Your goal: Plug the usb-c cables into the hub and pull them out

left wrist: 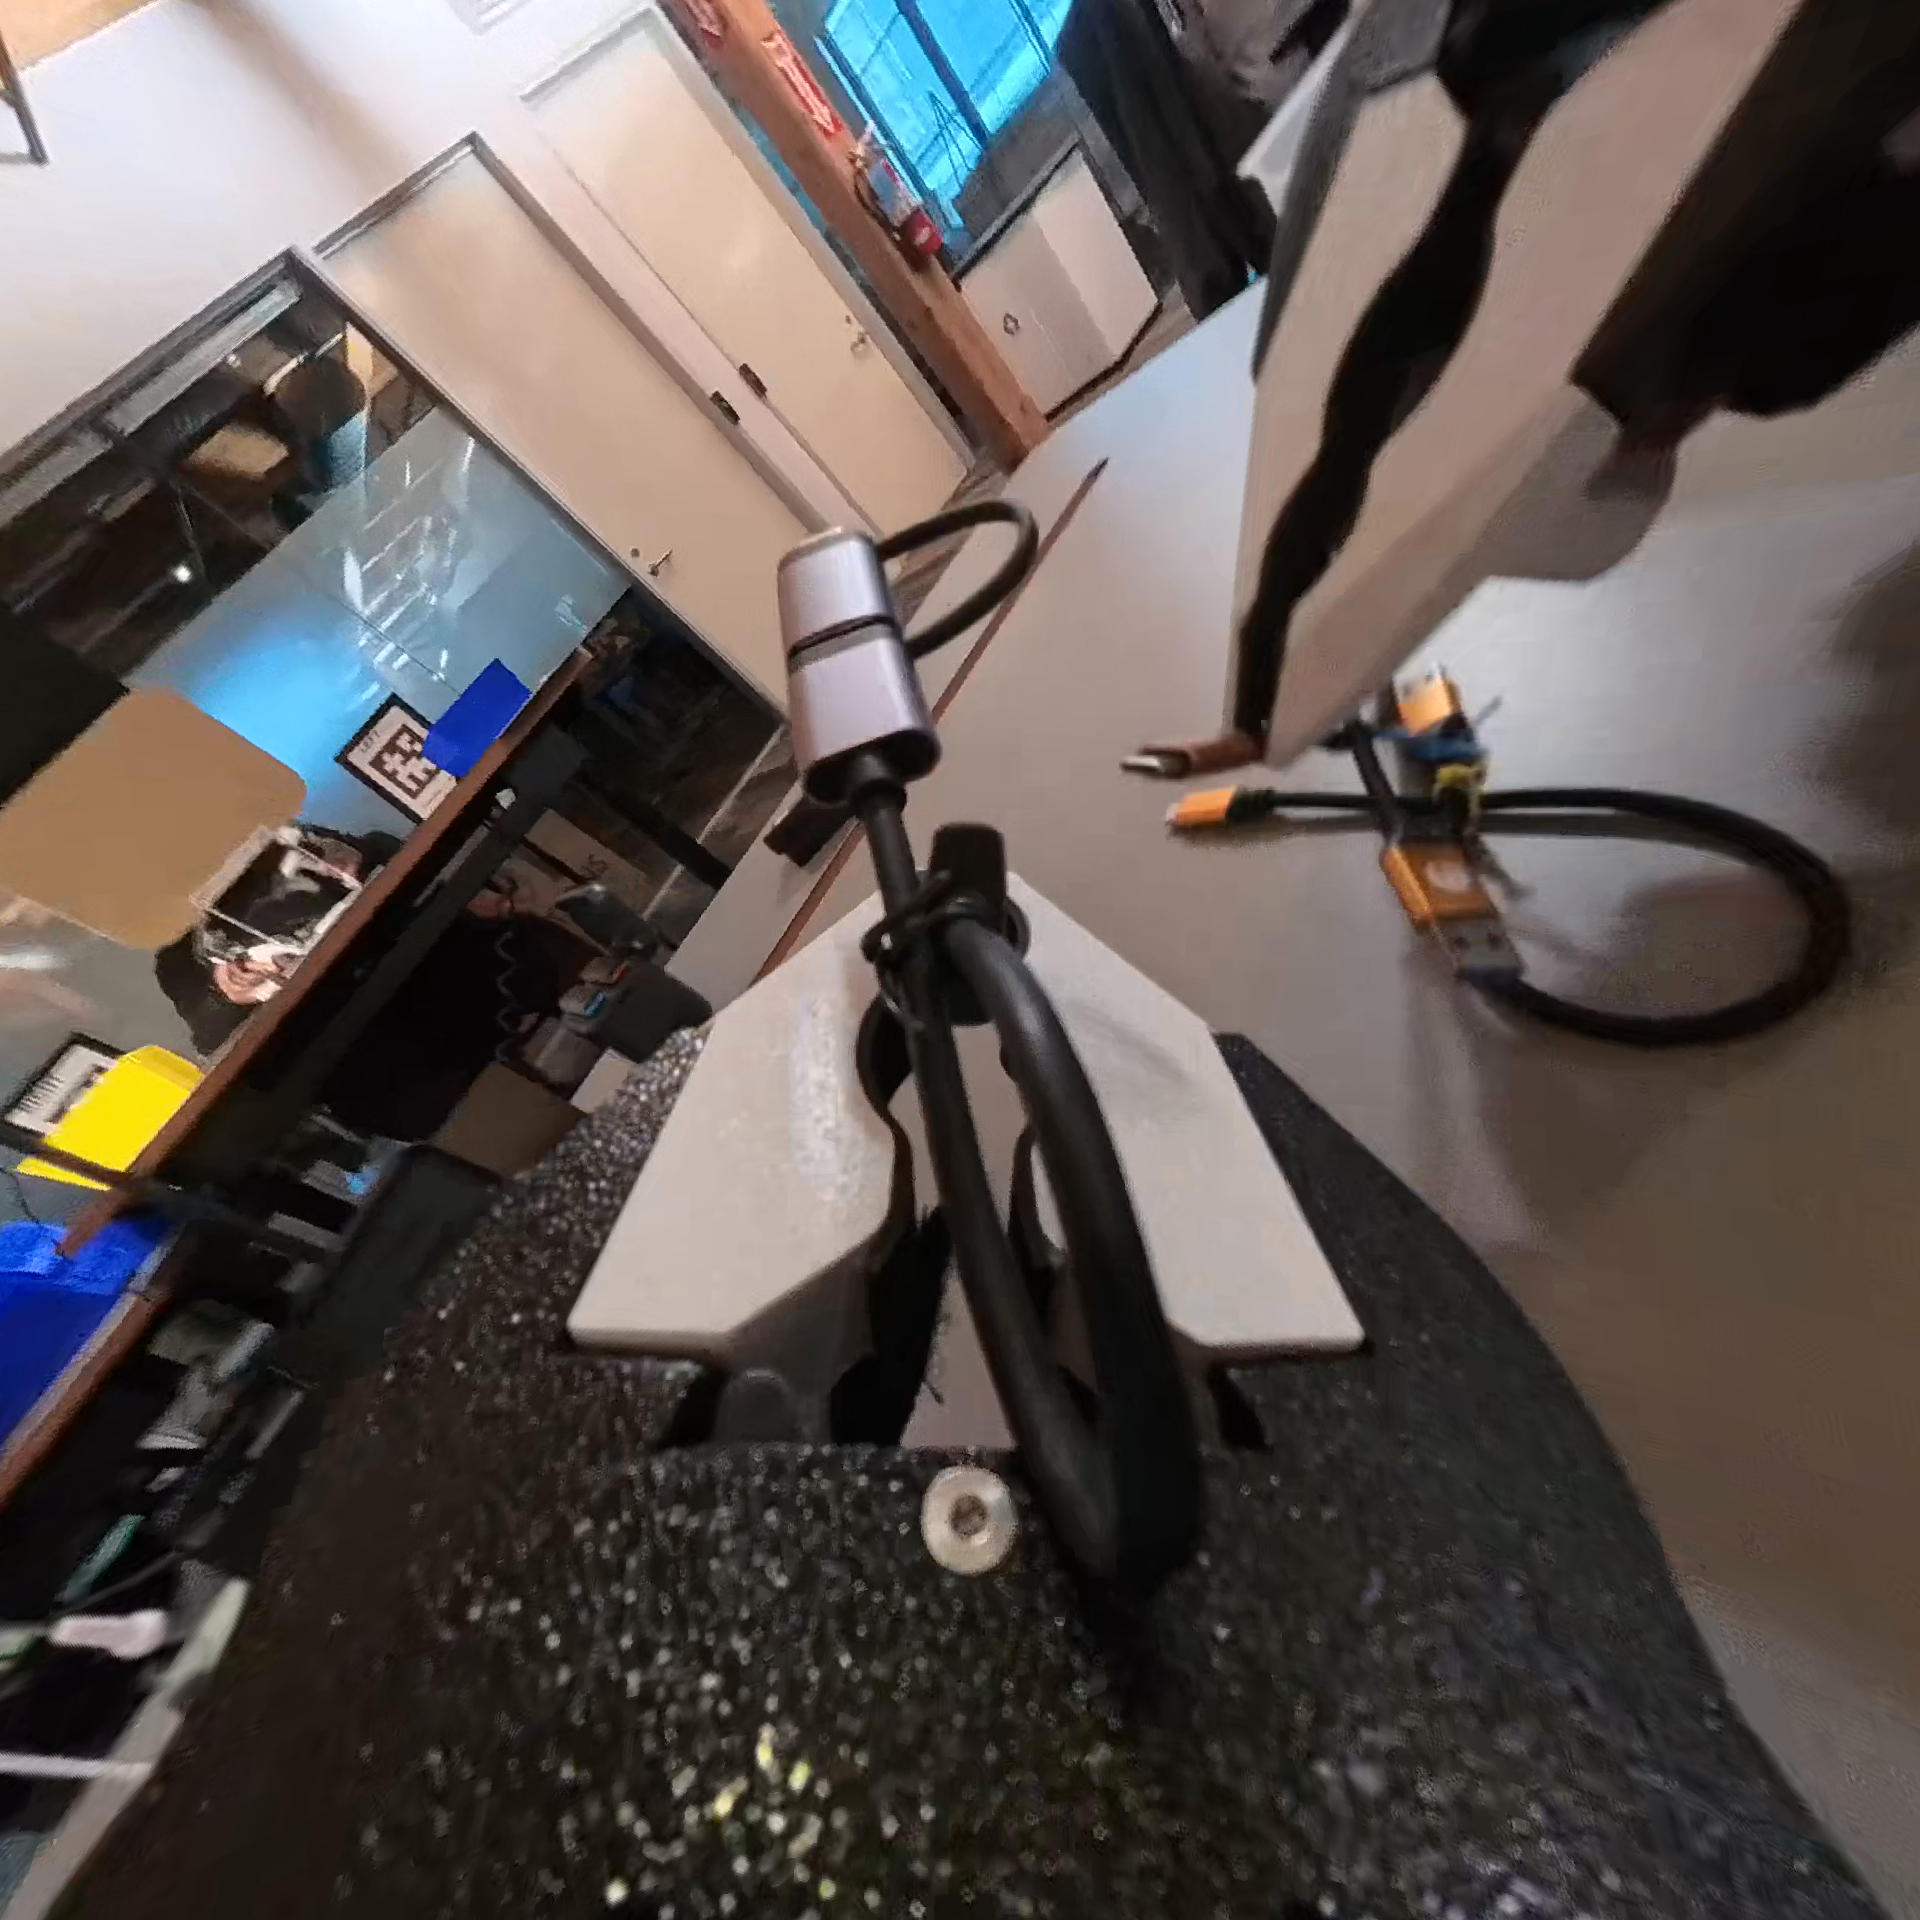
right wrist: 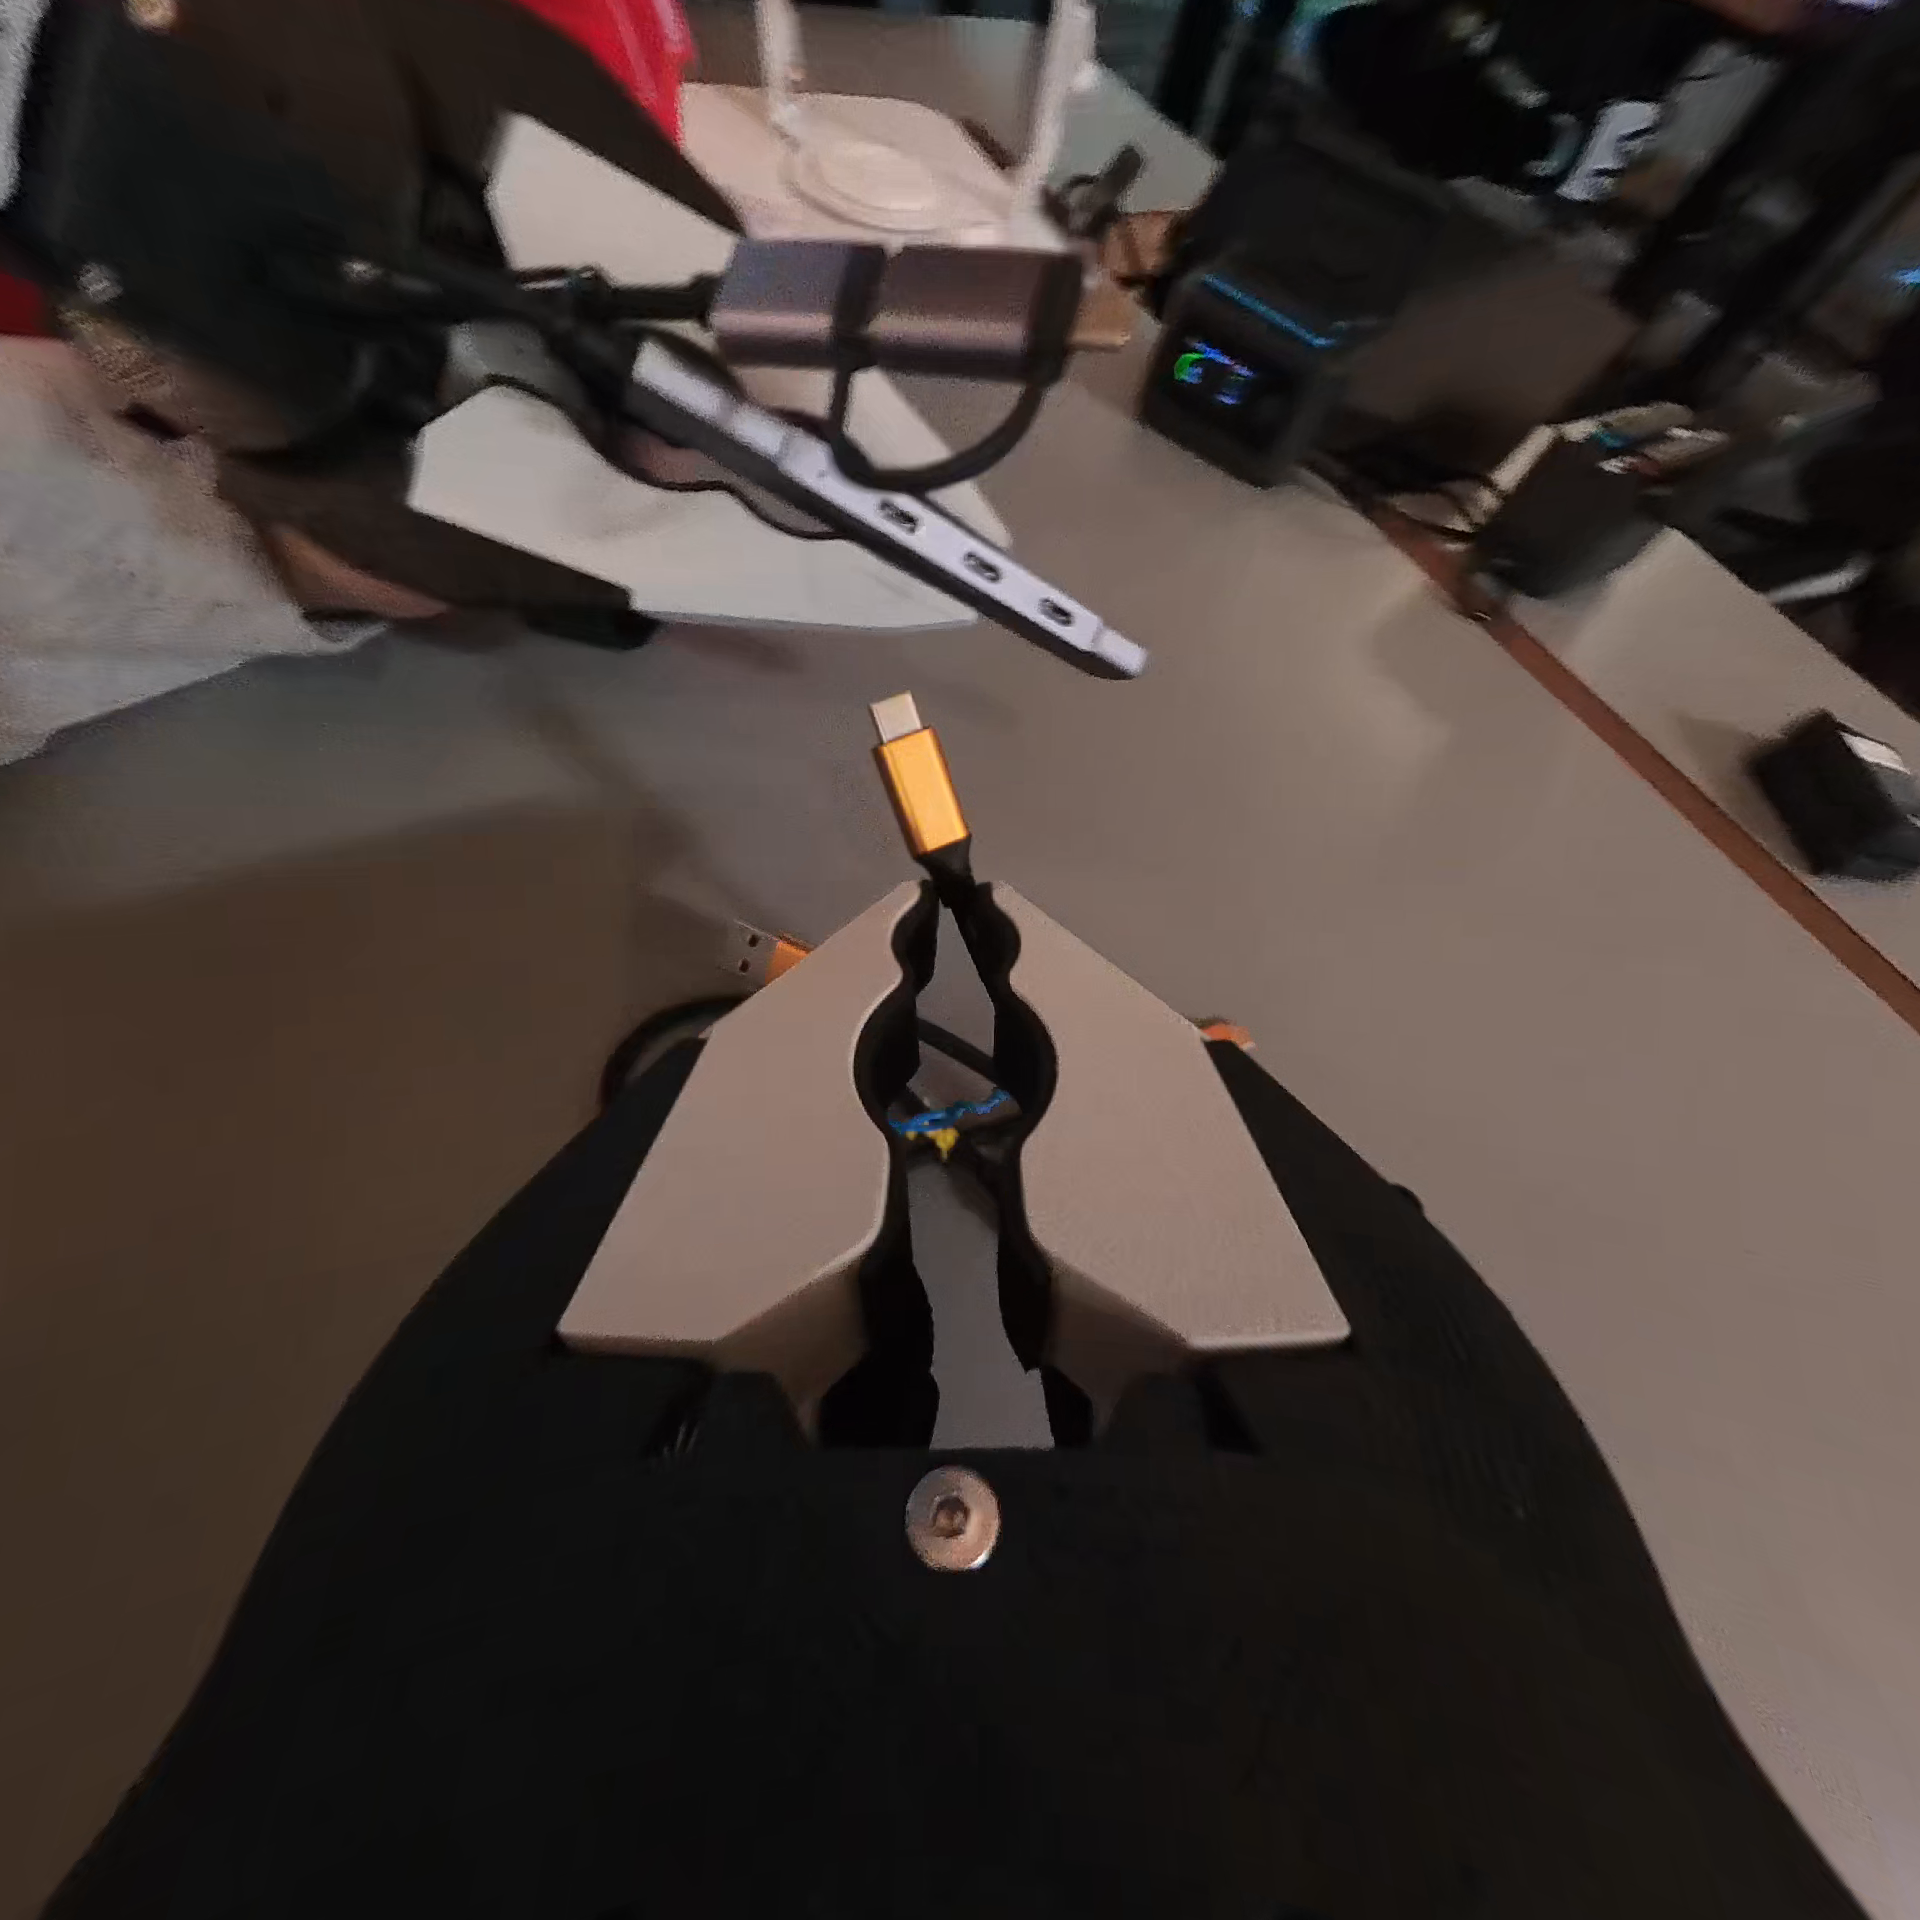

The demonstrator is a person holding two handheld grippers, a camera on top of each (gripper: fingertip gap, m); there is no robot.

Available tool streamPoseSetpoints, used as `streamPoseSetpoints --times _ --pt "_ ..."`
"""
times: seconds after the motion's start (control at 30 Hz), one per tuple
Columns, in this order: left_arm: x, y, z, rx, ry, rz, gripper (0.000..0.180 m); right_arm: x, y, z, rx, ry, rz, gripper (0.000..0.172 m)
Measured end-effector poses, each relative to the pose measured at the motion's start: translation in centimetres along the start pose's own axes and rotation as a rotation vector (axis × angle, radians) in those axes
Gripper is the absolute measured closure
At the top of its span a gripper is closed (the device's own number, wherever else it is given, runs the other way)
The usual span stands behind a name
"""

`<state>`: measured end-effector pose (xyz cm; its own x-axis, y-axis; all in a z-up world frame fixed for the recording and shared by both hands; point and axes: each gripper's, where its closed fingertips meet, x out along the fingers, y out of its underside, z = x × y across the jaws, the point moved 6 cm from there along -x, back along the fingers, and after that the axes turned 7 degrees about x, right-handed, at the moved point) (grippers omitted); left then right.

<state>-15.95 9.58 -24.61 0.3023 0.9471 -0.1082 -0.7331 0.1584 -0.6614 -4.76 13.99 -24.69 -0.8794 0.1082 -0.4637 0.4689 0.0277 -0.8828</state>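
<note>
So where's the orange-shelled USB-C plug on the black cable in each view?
Left wrist view: right of centre, the orange-shelled USB-C plug pokes out leftward from the far right gripper's jaws, above the table.
Right wrist view: centre, the plug stands just beyond the fingertips, its black cable pinched between them.
Shared landmark: the slim grey metal hub.

no writing is legible: the square coded marker point(left wrist: 407, 756) and the small lit screen point(right wrist: 1210, 379) are too blurred.
</note>
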Motion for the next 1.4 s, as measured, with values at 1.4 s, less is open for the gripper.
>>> streamPoseSetpoints --times 1.4 --pt "-0.7 -3.3 -5.6 0.811 -0.001 -0.001 0.173 -3.1 2.2 0.3 0.152 -0.015 0.285 0.168"
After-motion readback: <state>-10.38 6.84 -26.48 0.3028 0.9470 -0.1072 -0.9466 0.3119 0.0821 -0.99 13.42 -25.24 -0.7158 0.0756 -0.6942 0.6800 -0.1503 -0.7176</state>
